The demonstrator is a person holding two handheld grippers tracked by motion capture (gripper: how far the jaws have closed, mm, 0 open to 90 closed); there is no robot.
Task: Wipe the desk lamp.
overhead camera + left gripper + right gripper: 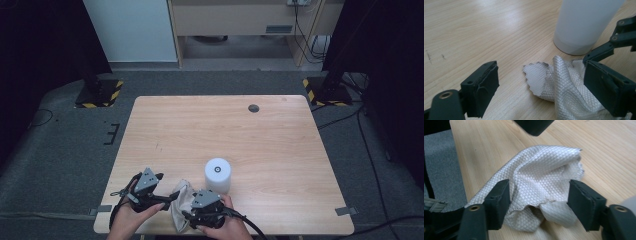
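A crumpled white quilted cloth [180, 202] lies near the table's front edge, between my two grippers. A white cylinder [218, 174] stands upright just behind it. My left gripper [167, 197] points right at the cloth; in the left gripper view the gripper [542, 72] is wide open, the cloth [559, 85] lies by its right jaw, and the cylinder [584, 25] rises beyond. My right gripper [191, 212] sits over the cloth's right side. In the right gripper view this gripper [540, 187] is open, its jaws straddling a raised fold of the cloth [541, 170].
The light wooden table [220, 130] has a small dark round cap [253, 108] near its far edge. Grey carpet surrounds it, with cables on the right and yellow-black striped stand bases [100, 92] at the back corners. The table's near edge [456, 157] is close to the cloth.
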